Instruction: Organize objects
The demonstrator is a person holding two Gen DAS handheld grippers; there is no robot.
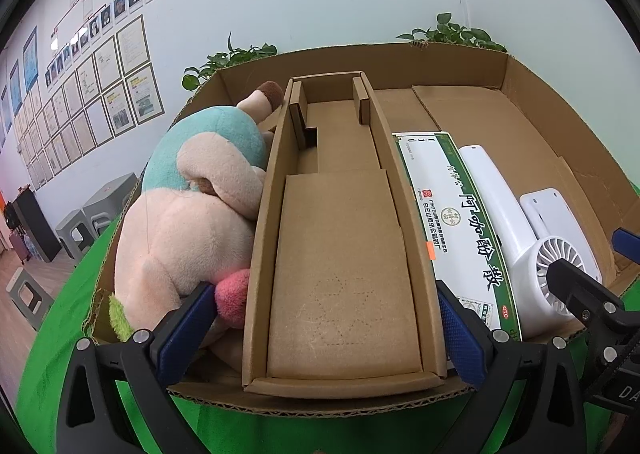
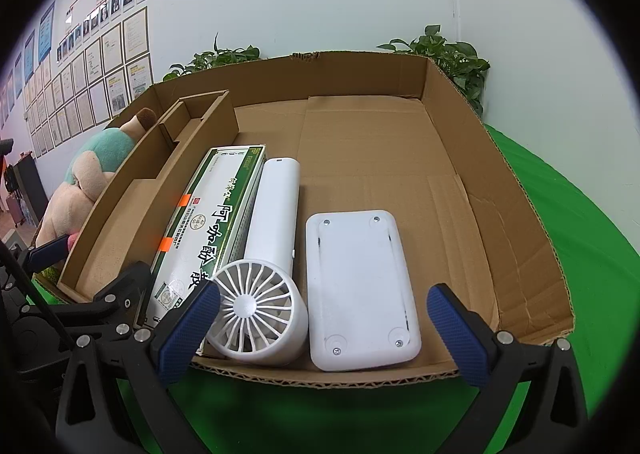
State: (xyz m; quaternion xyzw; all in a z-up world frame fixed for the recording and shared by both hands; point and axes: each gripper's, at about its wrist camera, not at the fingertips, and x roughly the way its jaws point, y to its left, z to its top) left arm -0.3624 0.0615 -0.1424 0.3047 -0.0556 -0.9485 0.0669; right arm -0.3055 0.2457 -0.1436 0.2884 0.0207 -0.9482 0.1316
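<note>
A shallow cardboard box (image 1: 532, 133) (image 2: 480, 173) on green cloth holds everything. A plush toy (image 1: 192, 213) (image 2: 92, 173) fills its left end. Beside it lies a narrow cardboard insert tray (image 1: 340, 254) (image 2: 132, 213), then a green-and-white medicine carton (image 1: 460, 221) (image 2: 208, 221), a white handheld fan (image 1: 516, 238) (image 2: 268, 266) and a white flat device (image 2: 360, 290). My left gripper (image 1: 328, 326) is open, its fingers straddling the insert tray's near end. Over the fan head and flat device, my right gripper (image 2: 324, 330) is open.
The right half of the box floor (image 2: 380, 141) is bare cardboard. Green cloth (image 2: 560, 213) covers the table around the box. Potted plants (image 2: 448, 53) stand behind the box against a wall with framed papers. Grey stools (image 1: 80, 221) sit at the far left.
</note>
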